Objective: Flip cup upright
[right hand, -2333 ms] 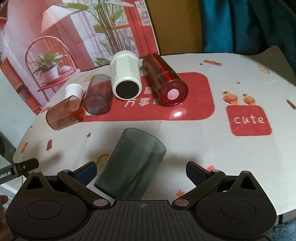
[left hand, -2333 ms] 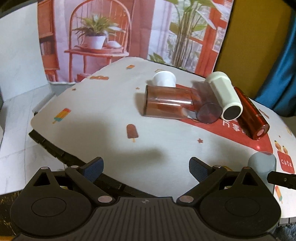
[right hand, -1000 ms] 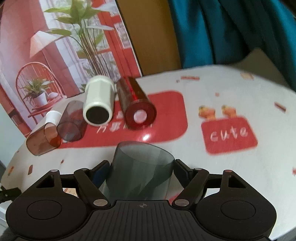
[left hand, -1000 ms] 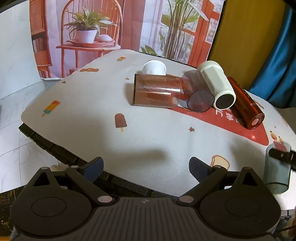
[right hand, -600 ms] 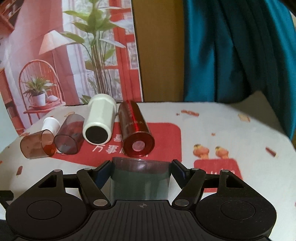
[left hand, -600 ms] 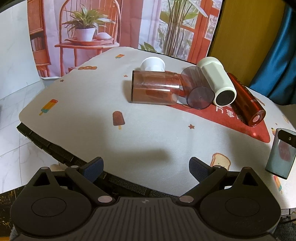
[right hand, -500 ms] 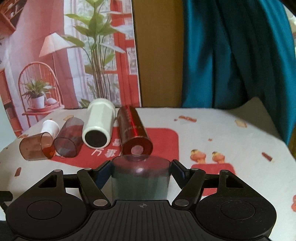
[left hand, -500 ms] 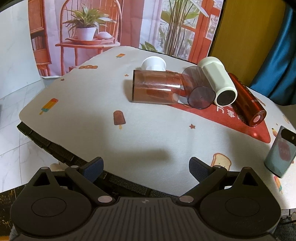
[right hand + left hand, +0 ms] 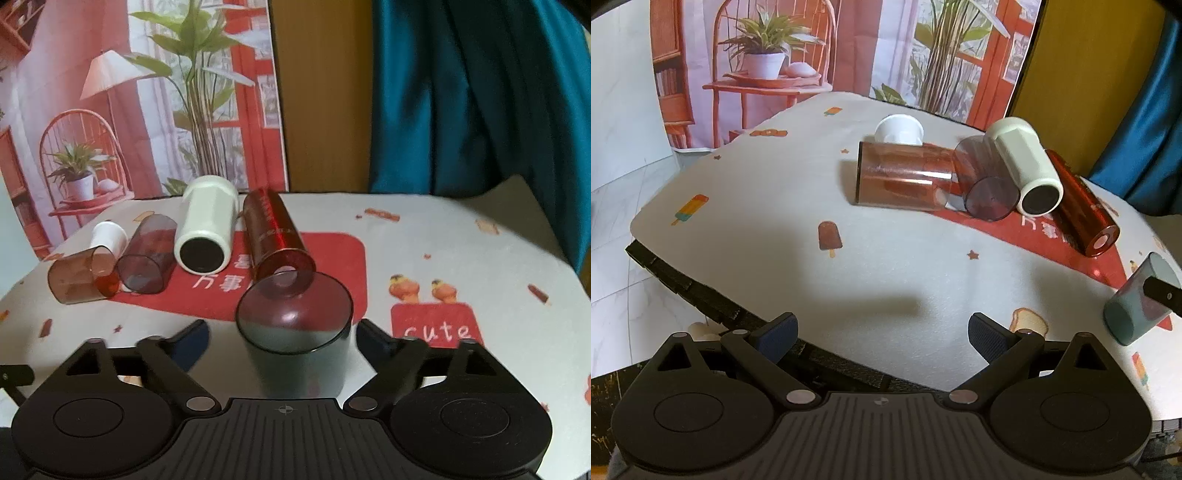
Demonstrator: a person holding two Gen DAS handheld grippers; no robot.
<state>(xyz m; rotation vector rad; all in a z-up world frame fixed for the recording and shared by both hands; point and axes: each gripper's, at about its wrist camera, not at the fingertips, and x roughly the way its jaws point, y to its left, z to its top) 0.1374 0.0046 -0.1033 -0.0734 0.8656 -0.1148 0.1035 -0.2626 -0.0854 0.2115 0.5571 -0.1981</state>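
A smoky grey-green translucent cup (image 9: 295,343) stands between the fingers of my right gripper (image 9: 284,341), its round end facing the camera. The fingers have spread apart from its sides, so the gripper is open. In the left wrist view the same cup (image 9: 1134,306) is tilted at the far right, with a black finger (image 9: 1161,291) across it. My left gripper (image 9: 882,332) is open and empty over the table's near edge.
Several cups lie on their sides at the back of the table (image 9: 775,229): an amber one (image 9: 901,177), a smoky purple one (image 9: 982,181), a cream one (image 9: 1023,166), a dark red one (image 9: 1082,214). A small white cup (image 9: 899,129) lies behind them.
The right gripper, which was shut on the grey cup and lifting it, has turned it further and its fingers have opened away from the cup. The left gripper has hardly moved.
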